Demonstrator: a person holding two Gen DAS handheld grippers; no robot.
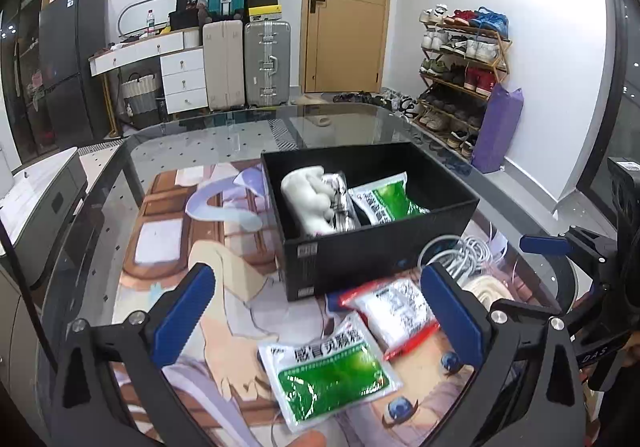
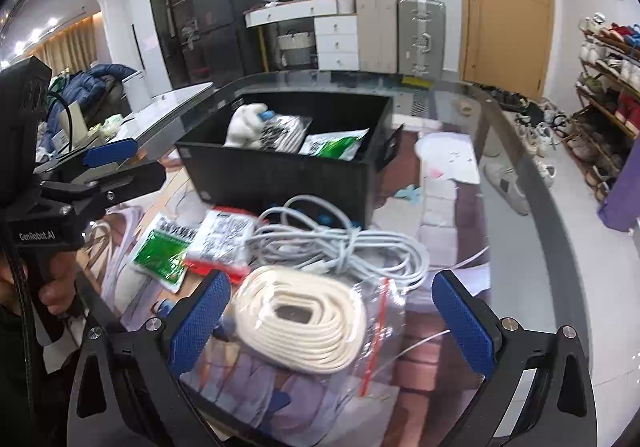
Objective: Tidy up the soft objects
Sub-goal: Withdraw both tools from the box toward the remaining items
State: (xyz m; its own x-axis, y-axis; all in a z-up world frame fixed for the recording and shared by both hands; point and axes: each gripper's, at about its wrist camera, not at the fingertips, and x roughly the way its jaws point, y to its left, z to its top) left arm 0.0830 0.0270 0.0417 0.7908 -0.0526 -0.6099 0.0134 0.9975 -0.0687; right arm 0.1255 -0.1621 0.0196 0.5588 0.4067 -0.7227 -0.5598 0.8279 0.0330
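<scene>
Jaws of the left gripper (image 1: 320, 311) are spread wide with nothing clamped; a green sachet (image 1: 332, 371) and a red-edged sachet (image 1: 394, 313) lie on the worktop (image 1: 224, 135) between and just beyond them. Jaws of the right gripper (image 2: 332, 327) are likewise wide apart and empty; a cream cord coil in a clear bag (image 2: 304, 321) is seen between them, untouched by either pad. Ahead of that coil a tangled white cable (image 2: 340, 243) rests. Further ahead stands a black box (image 2: 280, 175), in which a white plush toy (image 2: 246, 125), a silver packet (image 2: 284, 133) and another green sachet (image 2: 334, 145) are held.
</scene>
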